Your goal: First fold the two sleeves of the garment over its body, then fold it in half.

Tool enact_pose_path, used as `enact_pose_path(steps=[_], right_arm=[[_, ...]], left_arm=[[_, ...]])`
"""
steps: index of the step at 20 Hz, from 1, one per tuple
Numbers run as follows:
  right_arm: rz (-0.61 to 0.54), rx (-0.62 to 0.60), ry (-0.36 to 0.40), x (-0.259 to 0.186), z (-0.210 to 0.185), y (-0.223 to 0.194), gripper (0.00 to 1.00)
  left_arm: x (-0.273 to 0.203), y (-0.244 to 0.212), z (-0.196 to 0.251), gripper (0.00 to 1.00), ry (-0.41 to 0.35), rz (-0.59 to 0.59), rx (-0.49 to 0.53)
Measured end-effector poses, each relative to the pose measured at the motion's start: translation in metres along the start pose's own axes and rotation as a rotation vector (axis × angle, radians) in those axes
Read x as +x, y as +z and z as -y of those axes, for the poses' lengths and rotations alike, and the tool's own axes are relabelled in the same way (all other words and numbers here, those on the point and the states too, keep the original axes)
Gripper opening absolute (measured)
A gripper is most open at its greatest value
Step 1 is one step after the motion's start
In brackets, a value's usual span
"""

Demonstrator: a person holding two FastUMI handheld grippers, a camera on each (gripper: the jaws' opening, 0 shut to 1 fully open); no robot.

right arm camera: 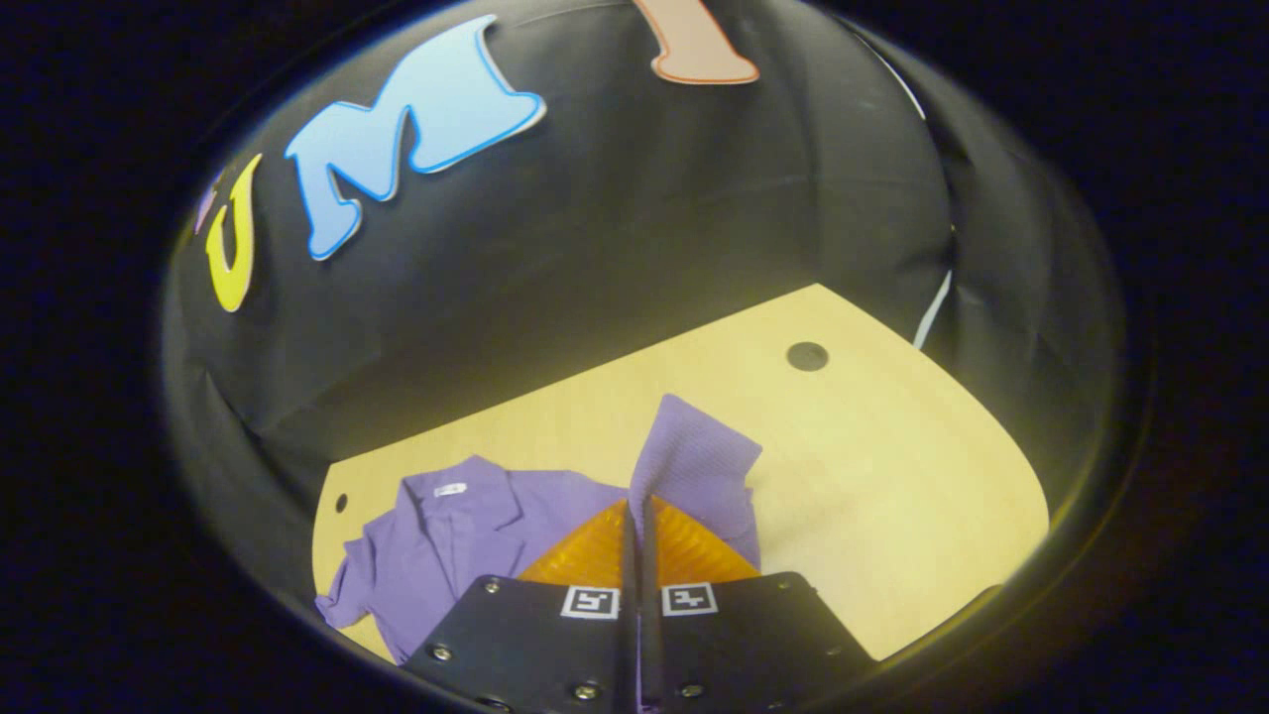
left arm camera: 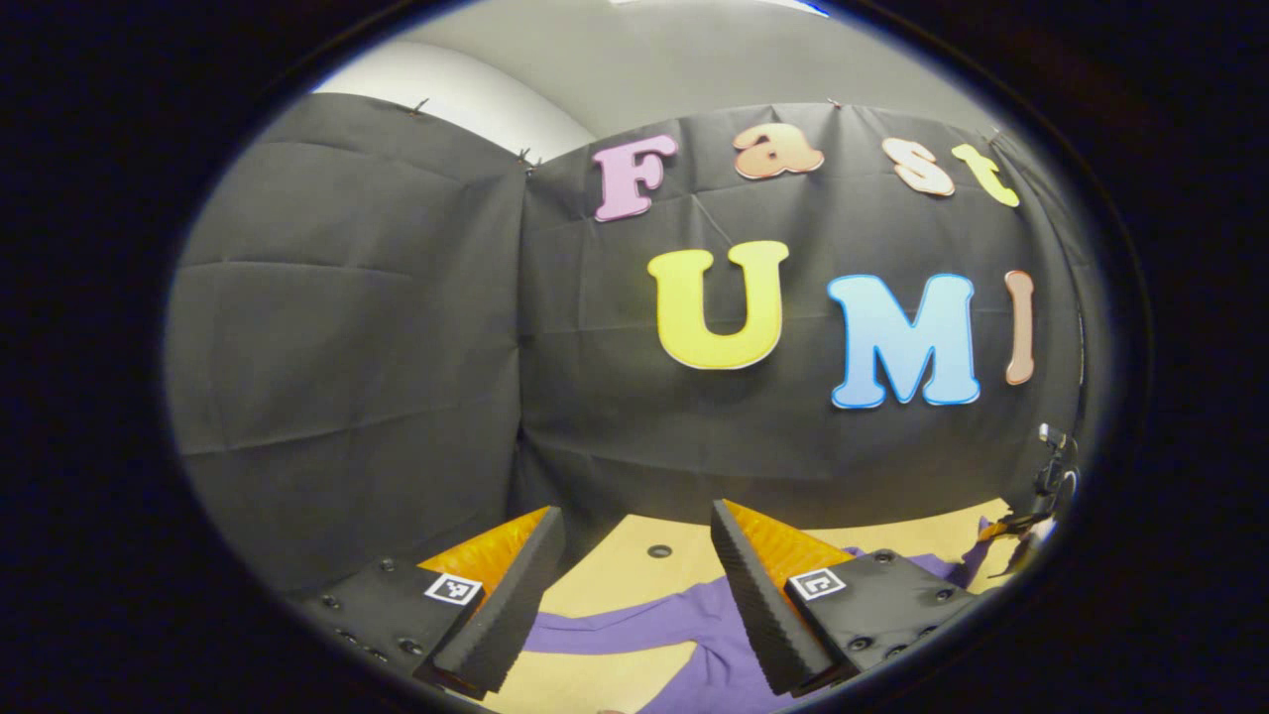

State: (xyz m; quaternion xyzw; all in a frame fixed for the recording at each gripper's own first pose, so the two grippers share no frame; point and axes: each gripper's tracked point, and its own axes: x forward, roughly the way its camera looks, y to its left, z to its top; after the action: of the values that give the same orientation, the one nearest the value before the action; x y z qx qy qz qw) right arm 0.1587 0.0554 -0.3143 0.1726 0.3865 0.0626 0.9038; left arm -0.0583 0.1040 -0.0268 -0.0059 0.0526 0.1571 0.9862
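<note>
A purple short-sleeved shirt (right arm camera: 466, 540) lies on the light wooden table (right arm camera: 892, 476), collar toward the wall. My right gripper (right arm camera: 639, 504) is shut on one sleeve (right arm camera: 699, 461), which stands up between the fingers, raised off the table. The other sleeve (right arm camera: 342, 600) lies flat at the far left. My left gripper (left arm camera: 634, 516) hovers open above the table with nothing between its fingers. Part of the purple shirt (left arm camera: 684, 630) lies below its fingers, including a sleeve stretched to the left. The right gripper (left arm camera: 1051, 486) shows small at the far right edge of the left gripper view.
Black cloth walls close the table in at the back and on both sides. The tabletop has a round hole (right arm camera: 807, 356) near the back right, another hole (left arm camera: 659, 550) near the wall, and a small one (right arm camera: 340, 503) at the left edge.
</note>
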Motion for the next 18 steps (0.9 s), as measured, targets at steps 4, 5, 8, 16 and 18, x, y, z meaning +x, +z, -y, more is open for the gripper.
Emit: enact_pose_path(steps=[4,5,8,16,18], right_arm=[[-0.004,-0.05,0.078,0.0,-0.074,-0.008,0.01],[-0.006,-0.06,0.098,0.001,-0.094,-0.011,0.01],[-0.018,-0.099,0.155,0.003,-0.149,-0.025,0.02],[-0.063,-0.197,0.29,0.005,-0.28,-0.073,0.01],[-0.078,-0.224,0.315,0.005,-0.304,-0.086,0.01]], left_arm=[[0.003,-0.004,-0.041,0.97,0.046,-0.01,-0.006],[0.004,-0.003,-0.051,0.97,0.056,-0.011,-0.006],[0.004,-0.007,-0.08,0.97,0.085,-0.014,-0.006],[-0.002,-0.011,-0.151,0.97,0.167,-0.02,0.003],[-0.006,-0.012,-0.166,0.97,0.19,-0.021,0.01]])
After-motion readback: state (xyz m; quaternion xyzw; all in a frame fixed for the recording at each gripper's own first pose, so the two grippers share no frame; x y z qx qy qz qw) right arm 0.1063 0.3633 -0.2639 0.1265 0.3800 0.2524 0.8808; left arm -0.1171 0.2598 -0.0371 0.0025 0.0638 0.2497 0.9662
